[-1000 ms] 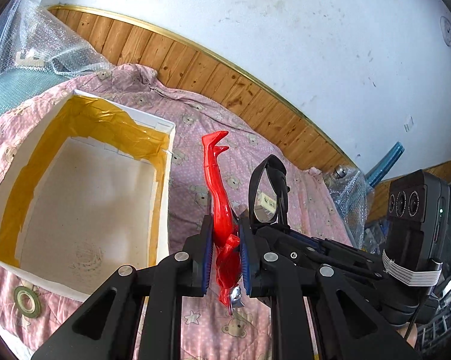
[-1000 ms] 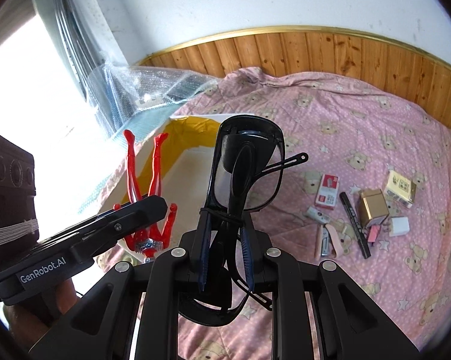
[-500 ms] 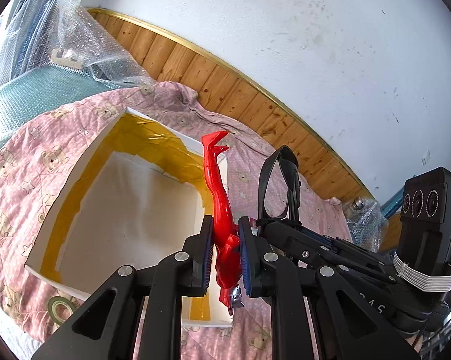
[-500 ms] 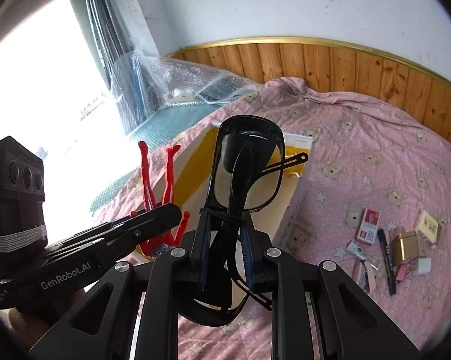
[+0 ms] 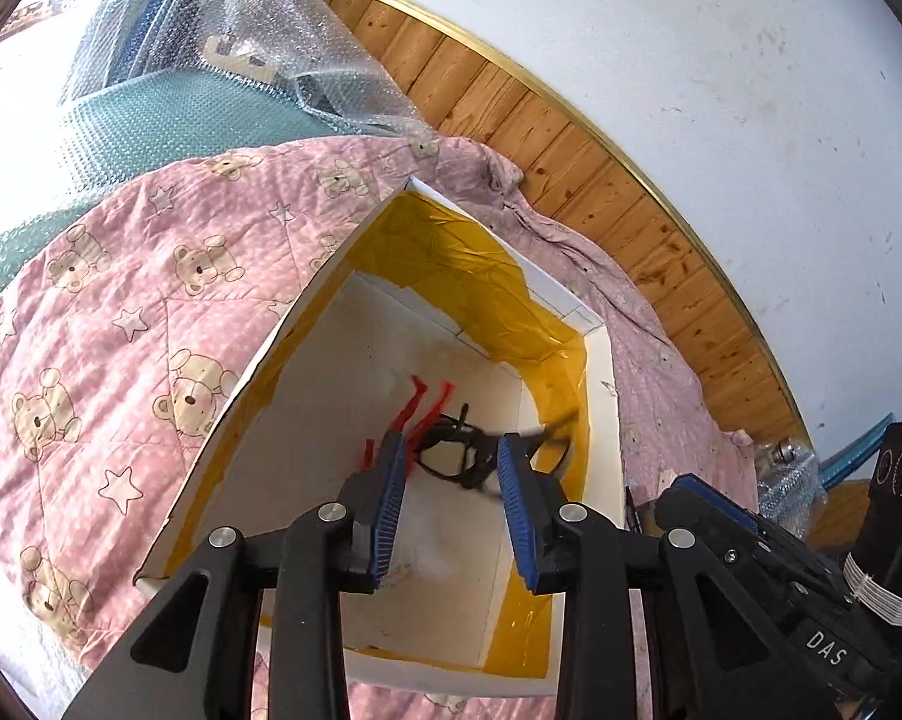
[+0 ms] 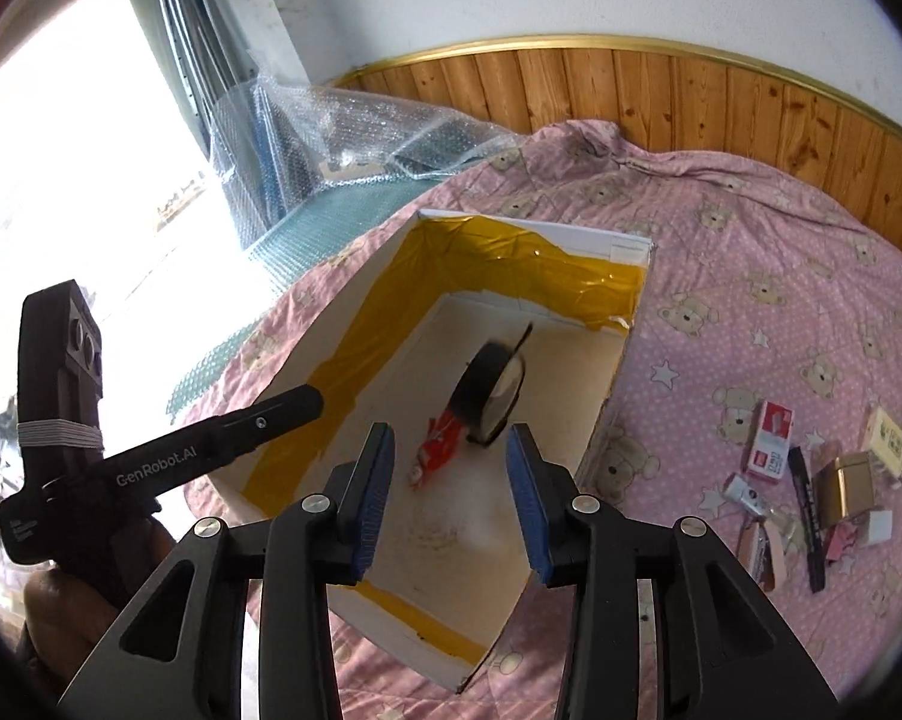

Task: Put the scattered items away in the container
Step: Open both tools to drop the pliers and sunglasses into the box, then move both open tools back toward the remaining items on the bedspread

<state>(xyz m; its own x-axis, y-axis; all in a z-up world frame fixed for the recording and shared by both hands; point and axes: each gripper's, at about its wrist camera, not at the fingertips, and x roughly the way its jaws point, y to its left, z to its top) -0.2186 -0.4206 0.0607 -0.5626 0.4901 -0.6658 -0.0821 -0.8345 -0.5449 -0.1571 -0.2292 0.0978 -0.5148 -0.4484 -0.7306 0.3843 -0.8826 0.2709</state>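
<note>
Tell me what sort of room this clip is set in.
Probably a bedroom at home: a pink teddy-bear quilt spread over a bed, wood wainscot below a white wall, and a bright window beside it.

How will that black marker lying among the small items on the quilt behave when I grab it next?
The black marker looks slim, rigid and probably light, so the tongs should close on it without flex. Its round barrel may roll or slip on the soft pink quilt. It lies tight among a gold box and other small items, so neighbours may shift.

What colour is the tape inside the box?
Yellow. The tape lines the inner walls of the white box, clearest in the right wrist view.
</note>
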